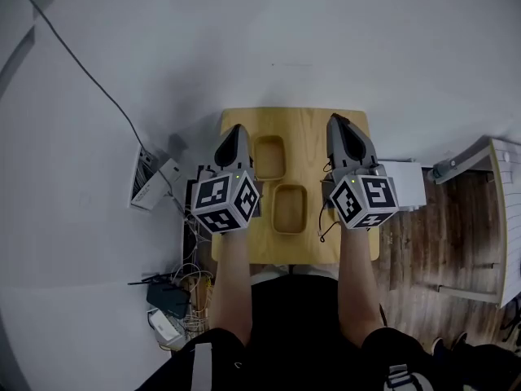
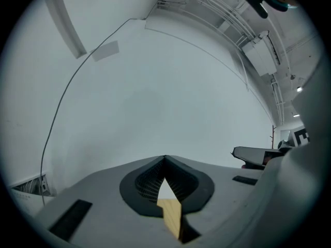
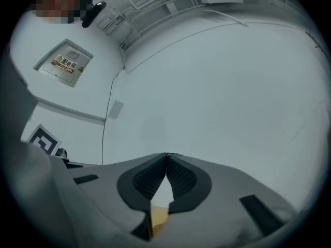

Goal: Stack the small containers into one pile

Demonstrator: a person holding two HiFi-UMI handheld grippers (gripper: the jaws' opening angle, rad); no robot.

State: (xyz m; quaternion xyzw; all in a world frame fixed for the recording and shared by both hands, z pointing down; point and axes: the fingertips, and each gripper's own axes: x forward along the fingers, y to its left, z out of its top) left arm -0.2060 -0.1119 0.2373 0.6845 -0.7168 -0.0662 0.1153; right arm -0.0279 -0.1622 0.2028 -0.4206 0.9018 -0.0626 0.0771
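Note:
Two small wooden containers lie side by side on a small wooden table (image 1: 309, 129) in the head view: one (image 1: 269, 156) farther off and to the left, the other (image 1: 289, 208) nearer, both empty and apart. My left gripper (image 1: 238, 129) rests over the table's left edge, left of the far container. My right gripper (image 1: 336, 120) sits over the right side. In the left gripper view the left gripper (image 2: 165, 157) has its tips together with nothing between them. The right gripper view shows the right gripper (image 3: 166, 154) the same, facing a white wall.
A white box (image 1: 151, 177), a dark router (image 1: 169, 298) and tangled cables lie on the floor left of the table. Another white box (image 1: 404, 184) sits by the table's right edge. White furniture (image 1: 505, 210) stands on the wood floor at right.

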